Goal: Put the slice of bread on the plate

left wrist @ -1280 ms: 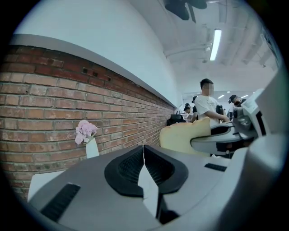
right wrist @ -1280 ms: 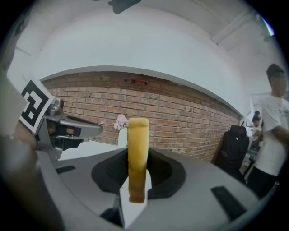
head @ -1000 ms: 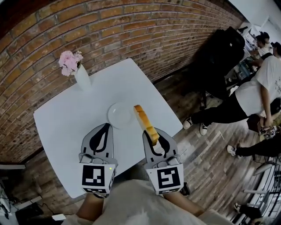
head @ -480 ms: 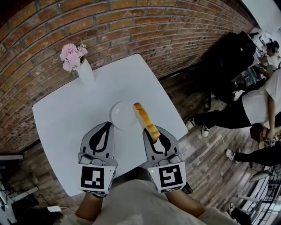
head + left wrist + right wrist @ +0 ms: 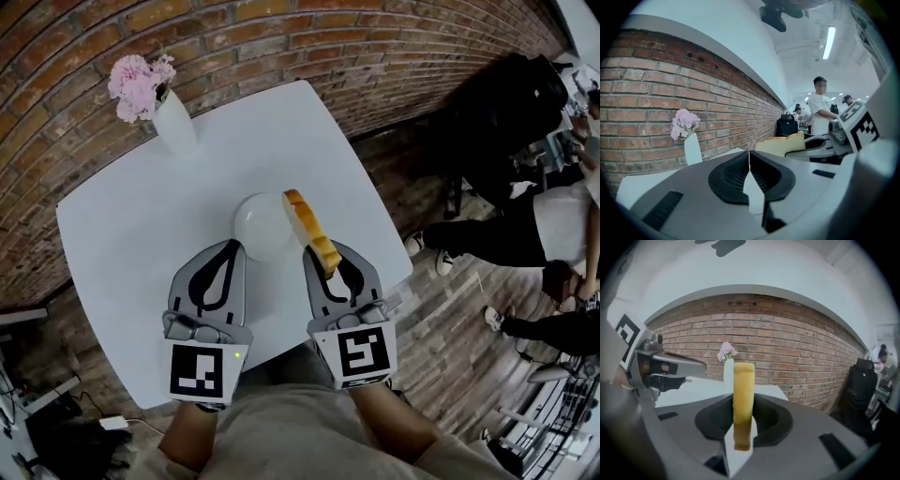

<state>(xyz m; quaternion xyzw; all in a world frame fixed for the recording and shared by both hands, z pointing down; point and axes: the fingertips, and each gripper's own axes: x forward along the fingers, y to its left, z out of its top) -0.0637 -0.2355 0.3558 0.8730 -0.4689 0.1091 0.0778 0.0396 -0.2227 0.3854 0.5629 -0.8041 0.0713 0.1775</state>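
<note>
Red brick wall across top, wood plank floor lower right, white square table centre, ceiling strip light lit.

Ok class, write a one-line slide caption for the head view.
Right tongs grip a golden bread slice on edge near the round white plate; left tongs shut, empty.

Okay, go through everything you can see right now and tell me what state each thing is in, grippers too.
slice of bread: standing on edge, clamped in the right gripper, not yet laid on the plate.
plate: empty, flat on the white table.
right gripper: shut on the slice of bread.
left gripper: shut, nothing between its jaws.
vase: upright, holding pink flowers.
</note>
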